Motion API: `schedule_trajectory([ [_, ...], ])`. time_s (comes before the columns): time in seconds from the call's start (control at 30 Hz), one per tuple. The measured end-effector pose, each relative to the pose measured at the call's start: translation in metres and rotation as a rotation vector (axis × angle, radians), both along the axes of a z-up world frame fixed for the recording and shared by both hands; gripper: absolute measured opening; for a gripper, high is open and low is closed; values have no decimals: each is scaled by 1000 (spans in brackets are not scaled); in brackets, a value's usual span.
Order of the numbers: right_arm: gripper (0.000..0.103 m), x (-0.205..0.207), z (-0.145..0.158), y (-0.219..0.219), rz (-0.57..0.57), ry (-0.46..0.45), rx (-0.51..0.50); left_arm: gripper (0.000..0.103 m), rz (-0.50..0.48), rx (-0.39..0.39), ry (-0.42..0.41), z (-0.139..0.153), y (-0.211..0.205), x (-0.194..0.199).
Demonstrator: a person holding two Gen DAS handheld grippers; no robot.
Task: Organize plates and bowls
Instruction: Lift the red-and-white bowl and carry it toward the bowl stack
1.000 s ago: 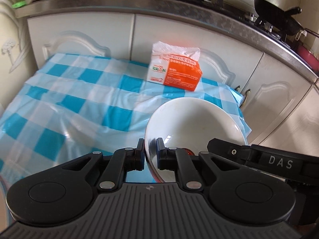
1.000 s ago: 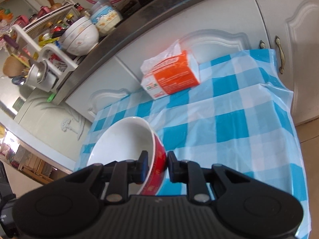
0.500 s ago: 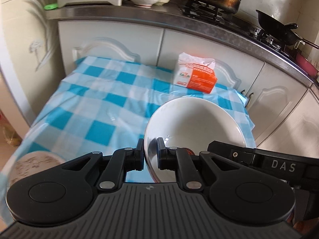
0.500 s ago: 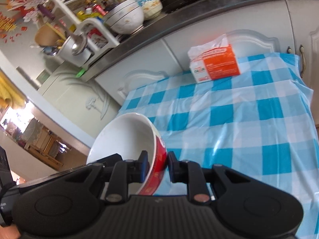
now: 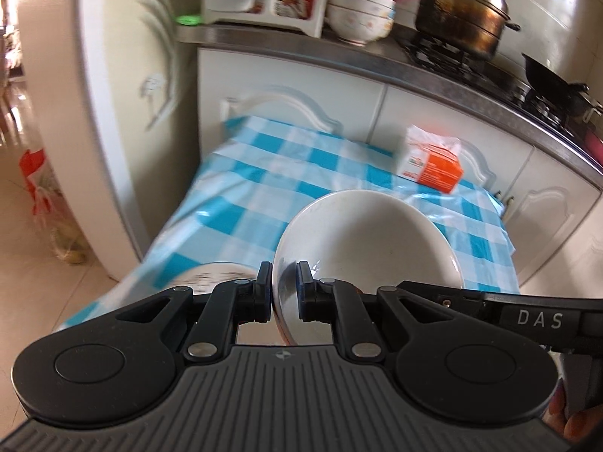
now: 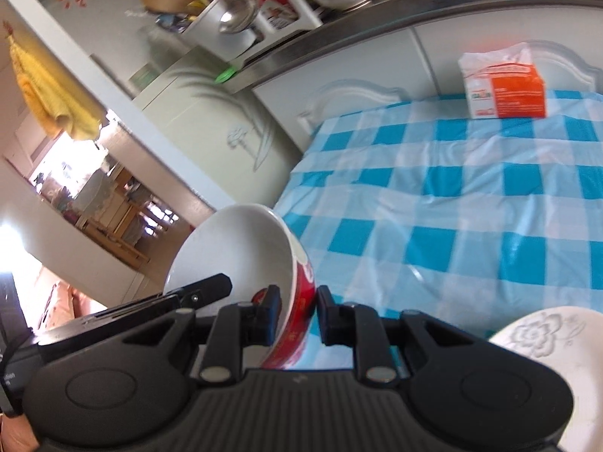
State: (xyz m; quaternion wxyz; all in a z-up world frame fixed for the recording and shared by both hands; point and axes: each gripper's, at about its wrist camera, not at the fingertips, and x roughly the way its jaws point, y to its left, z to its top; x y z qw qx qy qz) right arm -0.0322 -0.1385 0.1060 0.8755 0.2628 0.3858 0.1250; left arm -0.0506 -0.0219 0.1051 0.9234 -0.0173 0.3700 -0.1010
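Note:
Both grippers hold one bowl (image 5: 361,241), white inside and red outside, above the near edge of the blue checked table (image 5: 286,173). My left gripper (image 5: 284,293) is shut on its left rim. My right gripper (image 6: 296,312) is shut on its right rim, where the bowl (image 6: 241,248) shows its red wall. A patterned white plate (image 5: 215,273) lies on the table below the left gripper. In the right wrist view a white plate with a flower relief (image 6: 542,339) lies at the lower right.
An orange and white tissue pack (image 5: 433,165) stands at the table's far side against white cabinets. The counter above carries stacked bowls (image 5: 358,19), a steel pot (image 5: 459,15) and a black wok (image 5: 554,79). A white fridge (image 5: 124,113) stands left of the table.
Both grippers have drawn back and up from the table with the bowl, and swung left. The plates at the table's near edge have come into view.

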Motion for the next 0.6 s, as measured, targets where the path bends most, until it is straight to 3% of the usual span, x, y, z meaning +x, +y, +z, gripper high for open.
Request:
schedule_trajectory([
  [0.37,16,21,5,55,122,47,-5,12,119,-43,-1,5,53,-8],
  [0.6,16,33,4,72,143,86,-18,12,149,-61,18,-6,59,-3],
])
